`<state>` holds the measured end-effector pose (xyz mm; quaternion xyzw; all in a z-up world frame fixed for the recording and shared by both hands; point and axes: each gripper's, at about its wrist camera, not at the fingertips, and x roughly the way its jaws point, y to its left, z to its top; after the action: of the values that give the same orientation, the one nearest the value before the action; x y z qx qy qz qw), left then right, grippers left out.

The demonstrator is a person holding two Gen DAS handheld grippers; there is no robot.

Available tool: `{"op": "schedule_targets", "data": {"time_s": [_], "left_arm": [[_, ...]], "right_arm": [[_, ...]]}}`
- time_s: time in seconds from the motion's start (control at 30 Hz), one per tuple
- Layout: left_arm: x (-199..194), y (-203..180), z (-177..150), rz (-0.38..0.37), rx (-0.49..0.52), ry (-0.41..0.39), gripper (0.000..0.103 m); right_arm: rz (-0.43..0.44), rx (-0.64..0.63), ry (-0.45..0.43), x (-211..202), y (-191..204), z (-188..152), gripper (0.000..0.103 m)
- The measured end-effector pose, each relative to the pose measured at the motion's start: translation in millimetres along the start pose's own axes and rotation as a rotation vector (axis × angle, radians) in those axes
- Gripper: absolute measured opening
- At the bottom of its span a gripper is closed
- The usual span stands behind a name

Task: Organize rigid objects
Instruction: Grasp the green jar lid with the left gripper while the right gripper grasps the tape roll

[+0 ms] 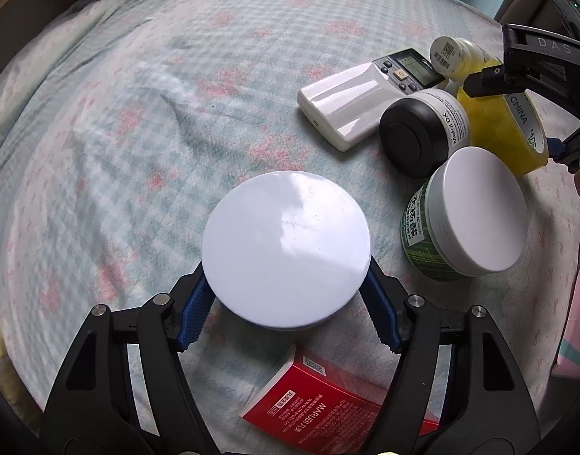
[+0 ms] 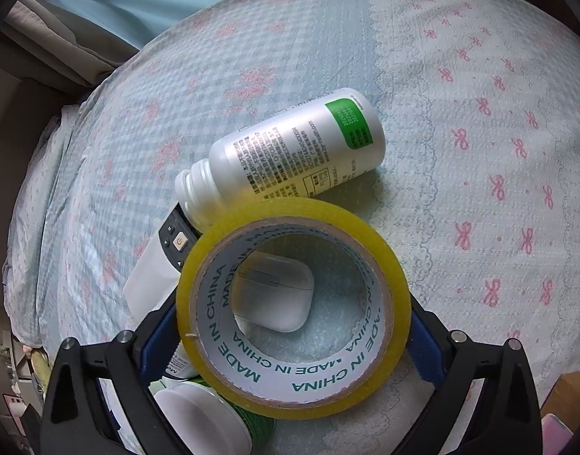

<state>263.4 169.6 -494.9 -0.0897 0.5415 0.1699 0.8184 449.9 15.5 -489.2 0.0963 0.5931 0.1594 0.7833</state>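
Observation:
My left gripper is shut on a round white-lidded jar, held over the bed. My right gripper is shut on a yellow tape roll, which also shows at the right of the left wrist view. Through the roll's hole I see a white earbud case on the bed. A white bottle lies on its side just beyond the roll. A green jar with a white lid, a black-lidded jar, a white power bank and a remote cluster at the right.
A red box lies on the bed below my left gripper. The bedspread is pale blue check with pink bows. The bed's edge and a curtain lie beyond. A pink box corner is at the far right.

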Motion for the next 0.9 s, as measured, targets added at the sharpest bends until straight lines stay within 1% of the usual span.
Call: {"op": "schedule_targets", "data": {"time_s": [0.27,0.4,0.6,0.77,0.9], "left_arm": [[-35.6,6.2,13.3,-0.036,0.013,-0.075,0.067],[-46.0,14.0,16.2,-0.082,0.002,-0.075,0.067],[-74.9,23.6,15.4,-0.116,0.020,-0.103,0.067],[-112.1,21.8,23.1,-0.156,0.067,-0.114,0.067],[-155.9,11.7,35.5,-0.207,0.133,-0.135,0.067]], "right_arm": [[-0.001,0.021,-0.061,-41.2,4.4,-5.2,0.100],[0.002,0.035,-0.096,-68.4,9.2,-14.6,0.100],[0.005,0.050,-0.130,-108.3,15.0,-34.7,0.100],[0.002,0.077,-0.149,-149.7,17.0,-55.7,0.100],[-0.019,0.117,-0.181,-199.8,12.8,-70.2,0.100]]}}
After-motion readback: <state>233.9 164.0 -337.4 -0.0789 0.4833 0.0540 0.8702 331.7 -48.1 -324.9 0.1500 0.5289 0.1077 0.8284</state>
